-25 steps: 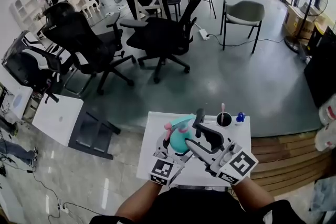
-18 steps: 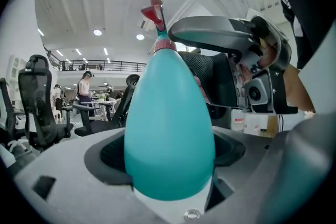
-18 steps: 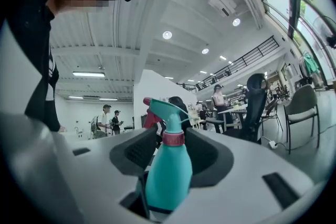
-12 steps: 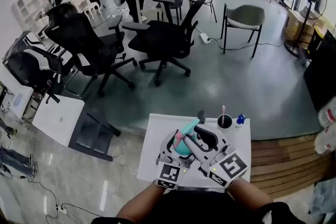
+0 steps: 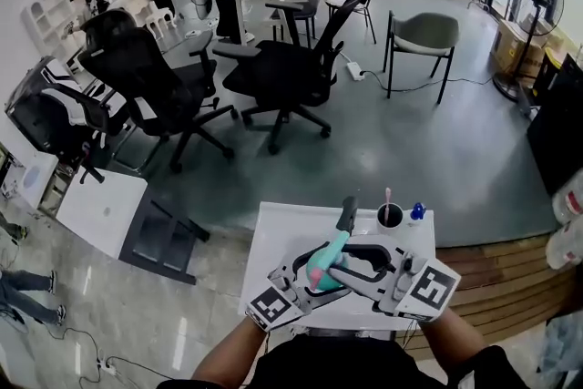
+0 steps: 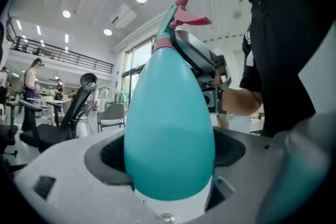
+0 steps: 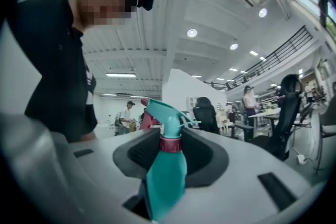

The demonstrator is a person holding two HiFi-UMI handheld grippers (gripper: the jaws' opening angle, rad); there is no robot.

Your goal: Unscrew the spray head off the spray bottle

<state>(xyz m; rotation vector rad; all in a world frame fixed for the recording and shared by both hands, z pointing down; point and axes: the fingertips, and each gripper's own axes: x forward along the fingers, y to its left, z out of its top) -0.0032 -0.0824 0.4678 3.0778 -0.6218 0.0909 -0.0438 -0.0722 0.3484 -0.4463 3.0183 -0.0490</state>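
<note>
At 6 o'clock in the head view, the left gripper (image 5: pixel 308 280) is held over the near part of the white worktop (image 5: pixel 273 237). Its fingers (image 6: pixel 113 157) are closed on the wide teal body of the bottle (image 6: pixel 170 128). The body is pressed from 9 and 3 o'clock and fills the gap between them. In the left gripper view the body is seen tapering toward 12 o'clock, where its neck is ringed by the other gripper.

The bottle is carried between the 2 grippers. In the head view it is tilted, with its top turned toward 1 o'clock.

At 3 o'clock of the bottle, the right gripper (image 5: pixel 342 260) is brought in from the right side. Its fingers (image 7: pixel 134 152) have just been closing, and the pink collar (image 7: pixel 170 144) of the spray head (image 7: pixel 164 113) is set between them. The collar is touched on both sides, with the fingers at about half their spread. In the right gripper view the nozzle is pointed to 10 o'clock and the trigger hangs at 3 o'clock of the neck.

At 1 o'clock of the bottle, near the worktop's far edge, a black cup (image 5: pixel 389 215) is stood upright. A pink-tipped stick (image 5: pixel 386 190) is propped in it. A small blue thing (image 5: pixel 417 207) is placed just beside the cup at 3 o'clock.
</note>
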